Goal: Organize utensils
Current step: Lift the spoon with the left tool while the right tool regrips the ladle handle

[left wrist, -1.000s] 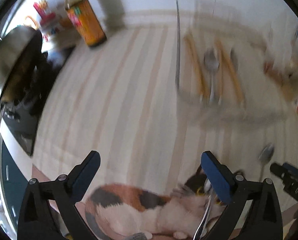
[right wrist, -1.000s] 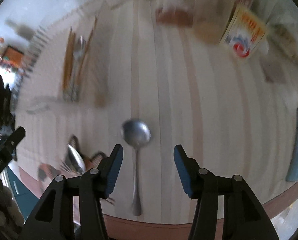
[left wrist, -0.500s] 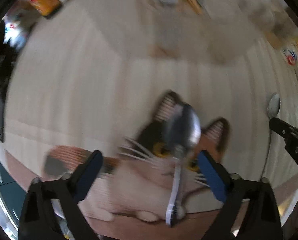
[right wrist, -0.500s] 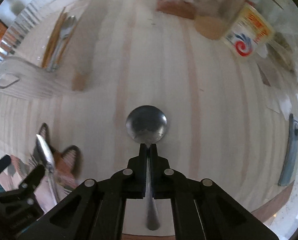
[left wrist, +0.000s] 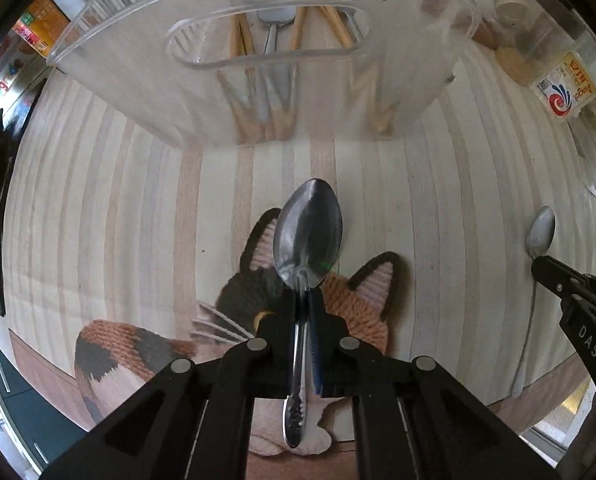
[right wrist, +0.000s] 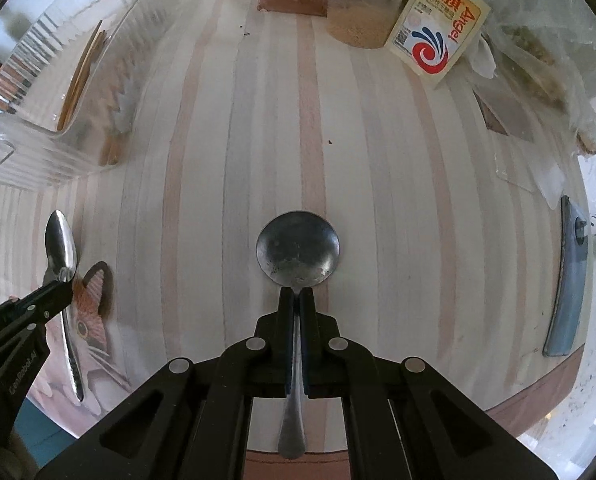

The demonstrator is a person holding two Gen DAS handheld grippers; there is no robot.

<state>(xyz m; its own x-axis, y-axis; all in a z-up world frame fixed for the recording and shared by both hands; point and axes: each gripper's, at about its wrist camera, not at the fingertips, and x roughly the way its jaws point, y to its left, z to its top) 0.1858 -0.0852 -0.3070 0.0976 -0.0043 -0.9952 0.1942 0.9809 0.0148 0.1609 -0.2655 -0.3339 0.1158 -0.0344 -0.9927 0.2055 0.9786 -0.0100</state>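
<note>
A second ago both grippers stood spread. The left gripper [left wrist: 306, 300] has just been closing and now pinches the neck of an oval spoon [left wrist: 308, 236] at frame centre, above a cat-shaped mat [left wrist: 137, 344]. The right gripper [right wrist: 296, 300] is pressed onto the handle of a round-bowled spoon [right wrist: 298, 248], dull and speckled. The clear utensil tray [left wrist: 257, 92] fills the left view's top, sharp instead of blurred.

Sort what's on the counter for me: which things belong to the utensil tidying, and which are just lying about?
Job:
- oval spoon, gripped by the left gripper
- round spoon, gripped by the right gripper
- clear utensil bin holding chopsticks

Lying about:
- cat mat
- yeast packet
- jar of granules
</note>
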